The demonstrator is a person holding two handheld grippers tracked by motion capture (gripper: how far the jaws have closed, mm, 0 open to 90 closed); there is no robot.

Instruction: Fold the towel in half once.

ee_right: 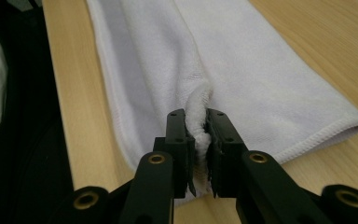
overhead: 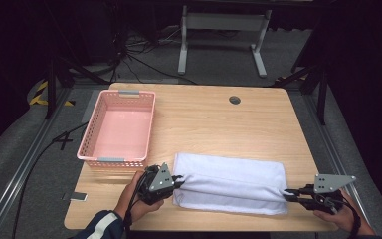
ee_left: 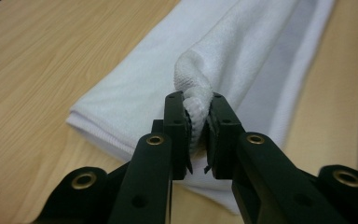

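Here, a bunched fold of the white towel [overhead: 231,181] pinched between each gripper's clenched fingers [ee_left: 175,123], left gripper [overhead: 179,180] and right gripper [overhead: 289,194] alike.

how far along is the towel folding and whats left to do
Done: the white towel already lies folded into a long band on the table. In hand: the left gripper and right gripper each pinch a bunched end of its top layer. Left, probably: another fold, then into the empty pink basket.

One towel [overhead: 231,183], one basket [overhead: 118,128].
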